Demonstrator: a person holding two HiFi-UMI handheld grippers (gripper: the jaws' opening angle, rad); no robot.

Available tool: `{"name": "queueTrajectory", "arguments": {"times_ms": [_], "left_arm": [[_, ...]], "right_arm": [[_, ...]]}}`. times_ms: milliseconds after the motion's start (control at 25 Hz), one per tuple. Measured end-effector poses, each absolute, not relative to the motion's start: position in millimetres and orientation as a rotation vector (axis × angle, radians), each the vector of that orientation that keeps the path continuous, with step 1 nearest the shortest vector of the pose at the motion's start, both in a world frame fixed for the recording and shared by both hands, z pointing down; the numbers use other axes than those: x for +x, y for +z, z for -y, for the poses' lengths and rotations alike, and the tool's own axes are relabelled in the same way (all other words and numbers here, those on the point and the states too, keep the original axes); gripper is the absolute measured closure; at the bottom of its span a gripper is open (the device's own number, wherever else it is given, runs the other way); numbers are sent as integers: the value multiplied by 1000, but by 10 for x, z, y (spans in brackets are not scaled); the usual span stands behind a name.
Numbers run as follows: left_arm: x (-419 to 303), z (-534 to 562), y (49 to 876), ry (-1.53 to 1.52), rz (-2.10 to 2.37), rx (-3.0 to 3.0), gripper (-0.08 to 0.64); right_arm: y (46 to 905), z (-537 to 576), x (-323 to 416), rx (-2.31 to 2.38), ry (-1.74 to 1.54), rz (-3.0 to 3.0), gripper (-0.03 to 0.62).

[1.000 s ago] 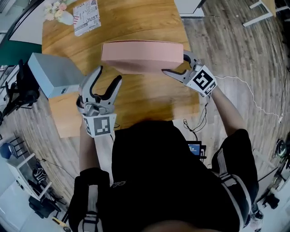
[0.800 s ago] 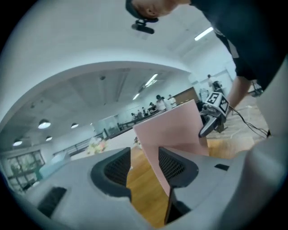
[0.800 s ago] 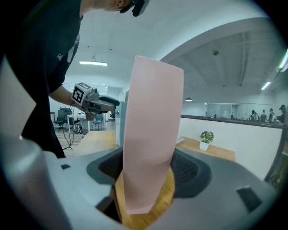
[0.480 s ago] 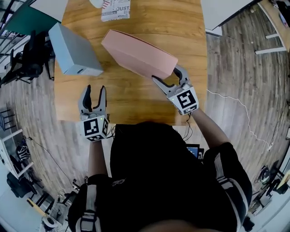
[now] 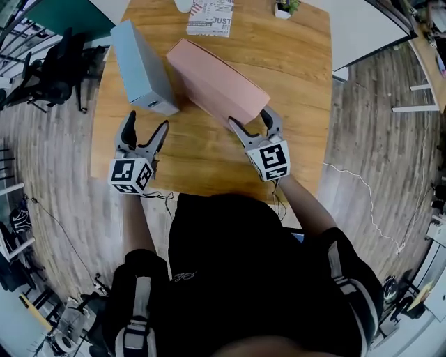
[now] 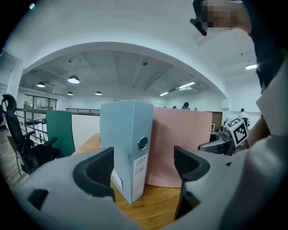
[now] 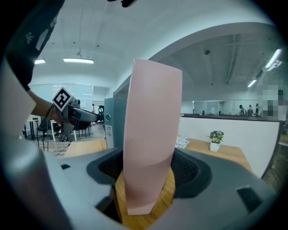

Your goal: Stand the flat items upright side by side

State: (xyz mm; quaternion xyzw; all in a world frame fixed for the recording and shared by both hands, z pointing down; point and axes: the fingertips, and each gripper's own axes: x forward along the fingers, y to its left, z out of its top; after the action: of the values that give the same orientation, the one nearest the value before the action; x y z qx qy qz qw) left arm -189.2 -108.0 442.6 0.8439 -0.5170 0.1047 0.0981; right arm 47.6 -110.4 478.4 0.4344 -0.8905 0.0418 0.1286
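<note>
The right gripper (image 5: 252,120) has its jaws clamped on the near end of the pink binder (image 5: 219,80), which stands upright on its long edge and runs away from the tips across the wooden table (image 5: 209,160); whether its lower edge sits fully on the wood I cannot tell; the left gripper (image 5: 146,124) has just been opening and now gapes wide, with nothing between the pads; the blue-grey binder (image 5: 143,66) stands upright just ahead of its tips, spine label facing it, squarely in line between the jaws and blocking most of its way to the pink one; the two binders stand close beside each other at an angle, touching or not I cannot say; past the pink binder's far end lie a printed paper (image 5: 210,15) and a small potted plant (image 7: 216,136); off the left gripper's outer side, beyond the table edge, is a black office chair (image 5: 59,70); a thin cable (image 5: 369,202) trails on the floor behind the right gripper.
</note>
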Motion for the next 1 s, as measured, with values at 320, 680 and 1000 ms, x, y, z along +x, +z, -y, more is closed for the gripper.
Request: {"name": "queueTrajectory", "arguments": {"times_ms": [320,680,1000], "left_arm": [[-1966,1380,4442,344,1435,2597,175],[-1964,1561,4541,394,1322,2684,241],[-1936,1548,4533,373,1251,2721,239]], "right_arm": [[4726,1277,35,1296,99,2544,268],[4714,1430,-320,1242,145,2595,281],[4649,1289,-600,902,116,2733,263]]}}
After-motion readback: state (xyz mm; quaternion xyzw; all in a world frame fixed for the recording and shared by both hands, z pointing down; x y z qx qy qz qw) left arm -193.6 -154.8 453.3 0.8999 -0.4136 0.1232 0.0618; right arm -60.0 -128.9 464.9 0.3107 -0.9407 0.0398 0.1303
